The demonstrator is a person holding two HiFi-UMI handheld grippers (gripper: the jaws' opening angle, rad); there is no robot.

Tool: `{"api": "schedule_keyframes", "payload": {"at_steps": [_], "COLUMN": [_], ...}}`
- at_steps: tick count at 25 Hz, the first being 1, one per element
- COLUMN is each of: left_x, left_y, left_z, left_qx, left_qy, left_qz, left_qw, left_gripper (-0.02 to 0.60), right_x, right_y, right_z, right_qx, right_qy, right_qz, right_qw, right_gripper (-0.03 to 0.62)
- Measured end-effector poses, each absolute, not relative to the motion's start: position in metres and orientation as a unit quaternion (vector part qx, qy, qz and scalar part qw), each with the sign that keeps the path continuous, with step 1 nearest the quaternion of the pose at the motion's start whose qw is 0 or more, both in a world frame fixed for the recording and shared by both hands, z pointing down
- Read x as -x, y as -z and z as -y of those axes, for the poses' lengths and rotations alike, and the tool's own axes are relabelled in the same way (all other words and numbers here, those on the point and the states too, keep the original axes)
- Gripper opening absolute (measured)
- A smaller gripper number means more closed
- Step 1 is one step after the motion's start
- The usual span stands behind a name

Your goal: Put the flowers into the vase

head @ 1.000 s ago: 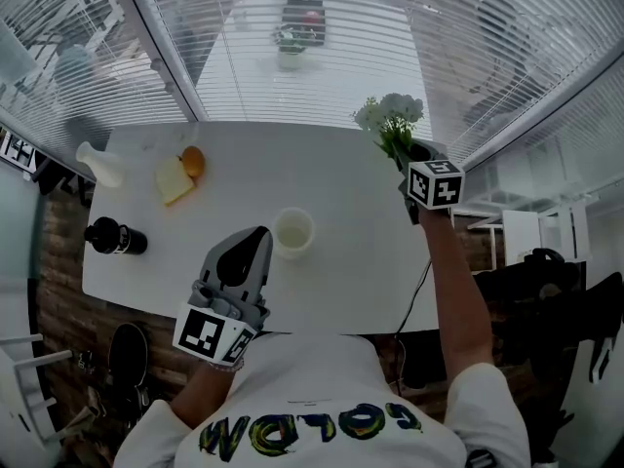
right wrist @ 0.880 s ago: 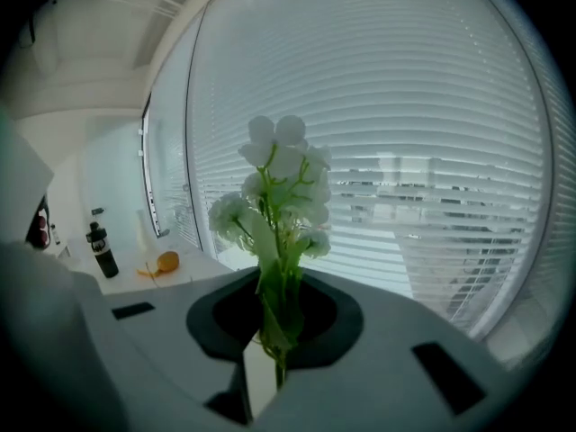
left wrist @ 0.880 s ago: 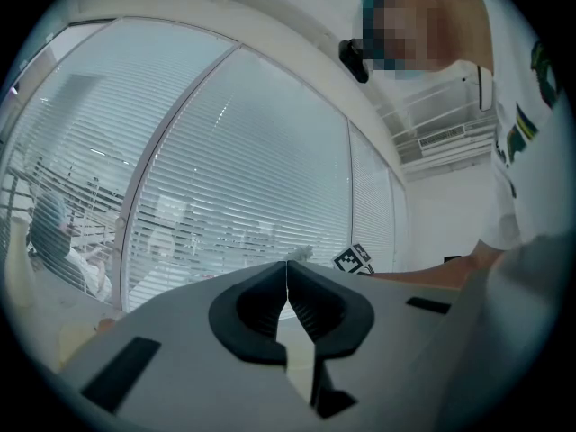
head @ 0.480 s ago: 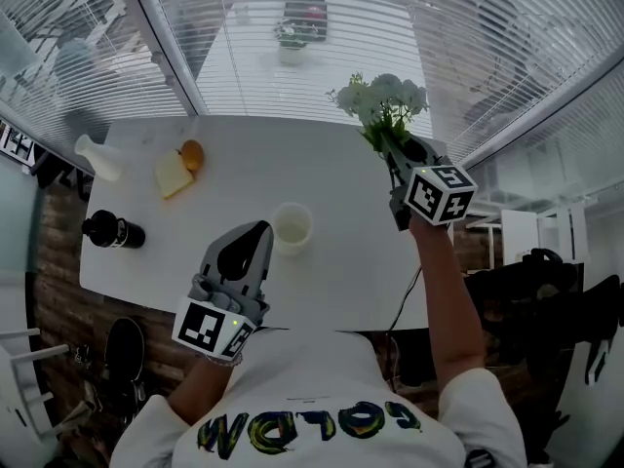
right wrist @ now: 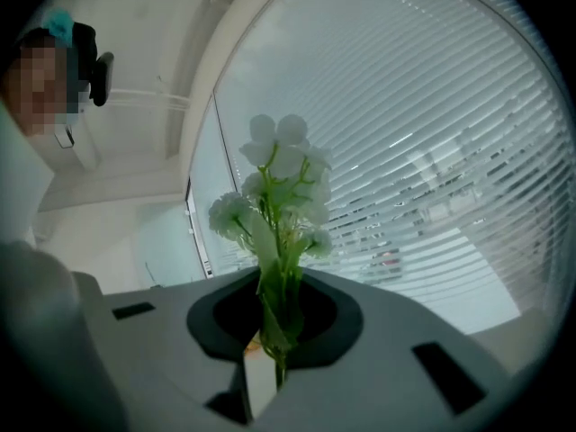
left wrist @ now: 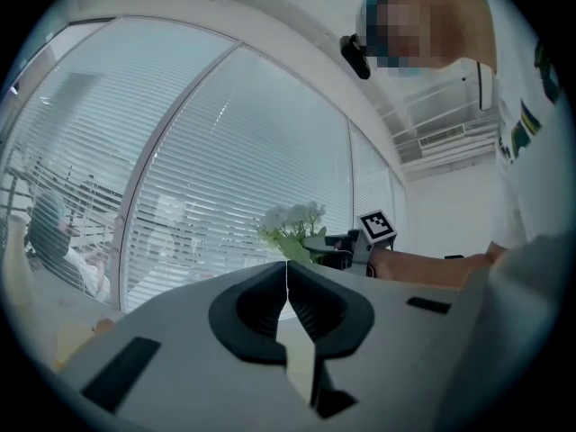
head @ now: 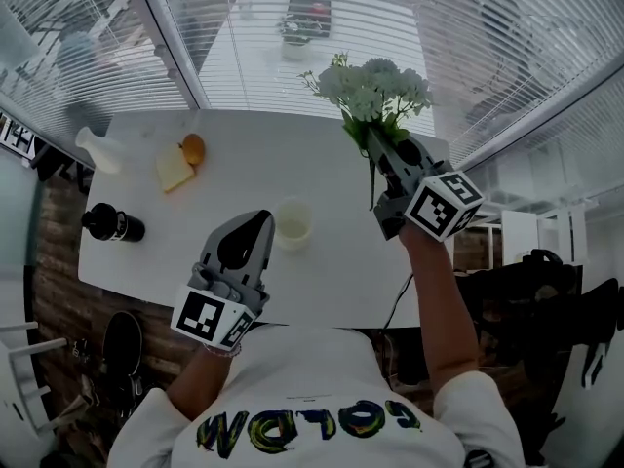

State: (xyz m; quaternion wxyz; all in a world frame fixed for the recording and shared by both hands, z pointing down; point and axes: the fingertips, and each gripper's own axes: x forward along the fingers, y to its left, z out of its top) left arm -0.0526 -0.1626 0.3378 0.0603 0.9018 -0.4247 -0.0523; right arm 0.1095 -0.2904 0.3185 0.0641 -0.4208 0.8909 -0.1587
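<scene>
A bunch of white flowers (head: 373,90) with green stems stands up out of my right gripper (head: 374,144), which is shut on the stems and held high over the table's right side. In the right gripper view the flowers (right wrist: 279,196) rise from between the jaws. The white vase (head: 100,152) lies on its side at the table's far left corner. My left gripper (head: 255,224) is shut and empty near the front edge, beside a white cup (head: 292,223). In the left gripper view its jaws meet, with the flowers (left wrist: 290,226) beyond them.
On the white table (head: 244,164) lie a yellow slice and an orange fruit (head: 193,149) at the back left, and a black bottle (head: 110,224) at the left edge. Window blinds run along the table's far side.
My right gripper has risen and come toward the table's middle with the flowers, turning as it went. The left gripper has stayed put.
</scene>
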Motion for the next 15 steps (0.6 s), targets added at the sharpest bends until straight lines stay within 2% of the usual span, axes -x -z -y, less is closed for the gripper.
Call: {"api": "schedule_keyframes", "payload": {"at_steps": [15], "left_x": [0.043], "left_y": [-0.337], "left_z": [0.177], "left_qx": [-0.909], "left_qy": [0.057], "left_qz": [0.408], "left_qw": [0.059], "left_gripper": [0.015], "right_x": [-0.041], "right_y": [-0.262], "right_z": [0.251], "right_qx": [0.324], "right_qy": [0.163], "right_qz": [-0.917], "right_qw": [0.164], "right_gripper": [0.049]}}
